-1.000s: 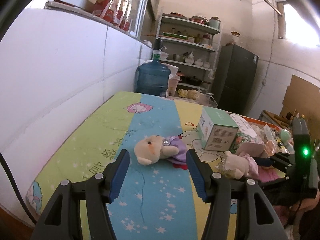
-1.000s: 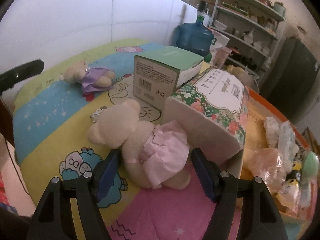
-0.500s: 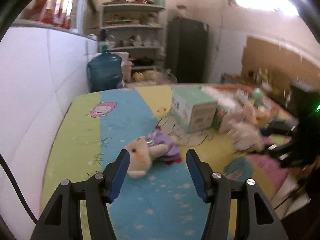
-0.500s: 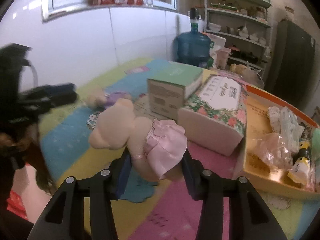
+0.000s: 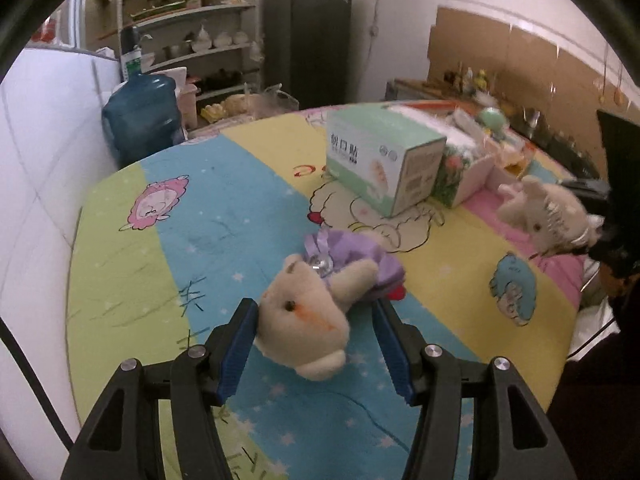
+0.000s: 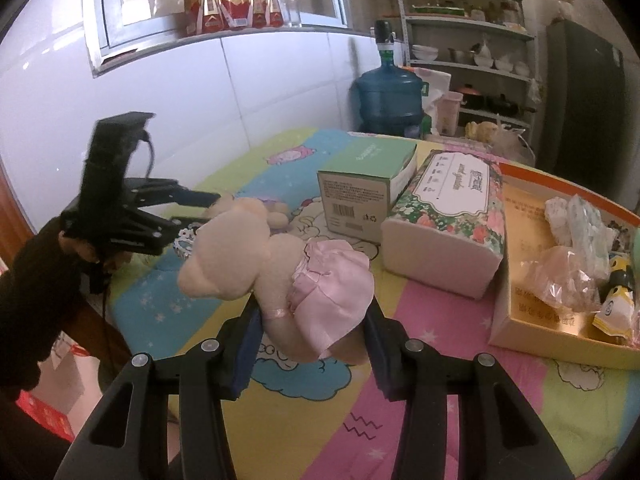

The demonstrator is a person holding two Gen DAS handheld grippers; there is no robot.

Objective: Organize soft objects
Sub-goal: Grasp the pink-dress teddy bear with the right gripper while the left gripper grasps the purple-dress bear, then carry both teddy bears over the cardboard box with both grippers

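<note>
1. Clamping the pink-skirted teddy bear (image 6: 280, 264) at its waist, the right claw (image 6: 310, 344) holds it clear of the counter (image 6: 440, 420), probably for carrying.
2. At 9 o'clock in the right view, the left claw (image 5: 316, 348) stands open astride the purple-dressed teddy bear (image 5: 316, 312), which lies on the counter, its head between the pads, unpressed.
3. A cartoon-print cloth covers the counter; the green carton (image 6: 364, 184), floral tissue box (image 6: 448, 216) and orange tray (image 6: 520, 320) crowd 1 to 3 o'clock.
4. Shelves (image 6: 468, 32) and a water jug (image 6: 388, 96) stand behind.

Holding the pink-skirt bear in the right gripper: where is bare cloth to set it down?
Free: the green and blue stripes between the white wall and the purple-dress bear. Crowded: around the green box, tissue pack and orange tray.
</note>
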